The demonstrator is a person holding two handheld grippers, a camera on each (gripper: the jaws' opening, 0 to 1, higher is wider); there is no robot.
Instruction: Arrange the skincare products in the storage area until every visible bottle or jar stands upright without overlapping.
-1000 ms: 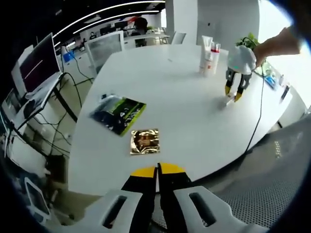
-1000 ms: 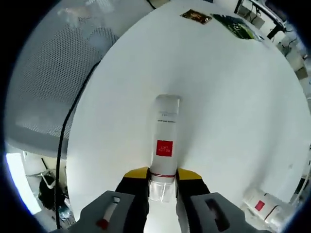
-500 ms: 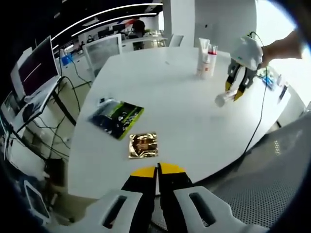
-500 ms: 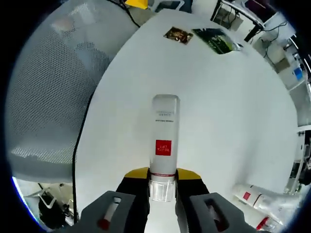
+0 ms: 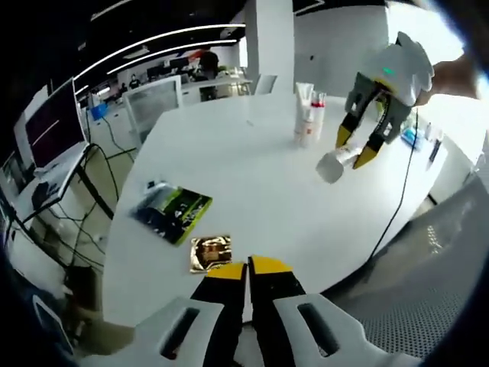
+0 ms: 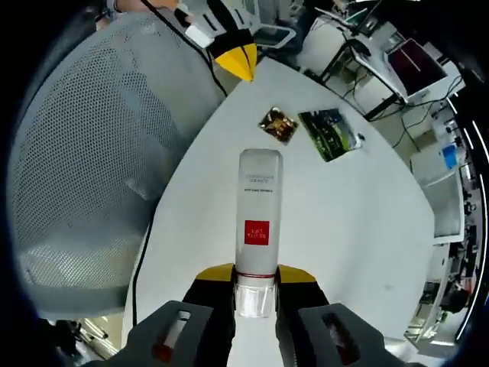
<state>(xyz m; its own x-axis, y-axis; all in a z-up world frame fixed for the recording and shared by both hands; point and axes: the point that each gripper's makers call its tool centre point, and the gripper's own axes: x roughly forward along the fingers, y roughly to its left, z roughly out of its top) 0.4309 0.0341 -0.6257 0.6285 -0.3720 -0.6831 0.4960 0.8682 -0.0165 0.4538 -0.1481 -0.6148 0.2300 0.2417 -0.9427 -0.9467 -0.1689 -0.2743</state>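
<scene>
White and round, the bench (image 5: 252, 183) stands in an open office with desks and monitors behind. The right gripper (image 6: 256, 284) has its fingers clamped on the neck of a white bottle (image 6: 258, 214) with a red label, lifted clear above the bench. Two more tubes (image 5: 308, 115) stand upright together near the far edge. A green packet (image 5: 173, 212) and a gold sachet (image 5: 210, 253) lie near the left gripper (image 5: 247, 269), whose fingers are pressed together on nothing.

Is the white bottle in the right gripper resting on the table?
No, the right gripper holds the white bottle in the air above the table.
</scene>
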